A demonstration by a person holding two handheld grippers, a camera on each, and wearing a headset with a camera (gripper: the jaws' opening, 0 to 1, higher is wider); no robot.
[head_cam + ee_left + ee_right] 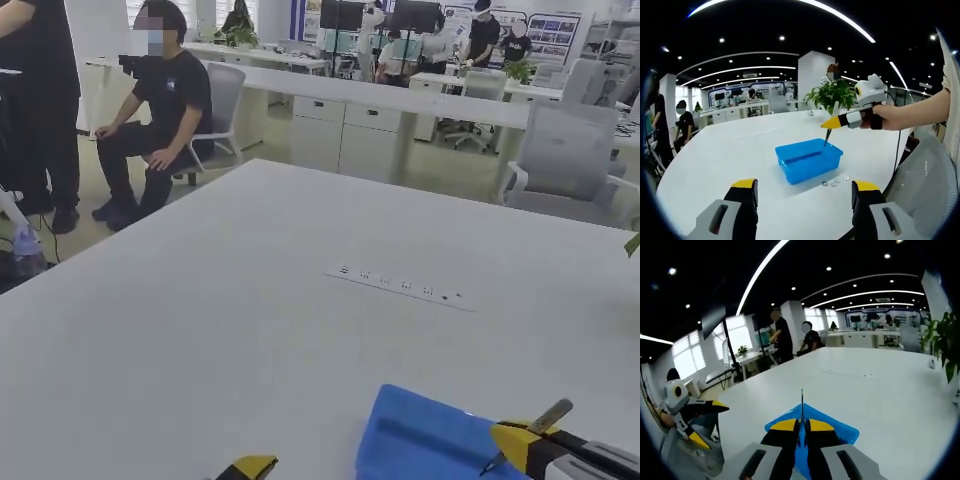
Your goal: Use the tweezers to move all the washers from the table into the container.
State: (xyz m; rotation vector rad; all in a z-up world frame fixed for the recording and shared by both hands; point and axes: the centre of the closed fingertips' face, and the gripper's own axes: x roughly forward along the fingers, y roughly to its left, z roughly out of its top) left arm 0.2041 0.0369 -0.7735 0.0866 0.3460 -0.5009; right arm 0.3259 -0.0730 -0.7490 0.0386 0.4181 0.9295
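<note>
We are gripping the tweezers (801,405) in the right gripper (802,425), its jaws clamped on them and the tip hanging over the blue container (807,160). The left gripper (805,185) is idling with its jaws wide apart. The washers (835,181) are lying on the table (715,160) just off the container's 5 o'clock corner (left gripper view). They are looking small, flat and silvery, so we are judging it best to come down slowly and pinch one rim at a time.
</note>
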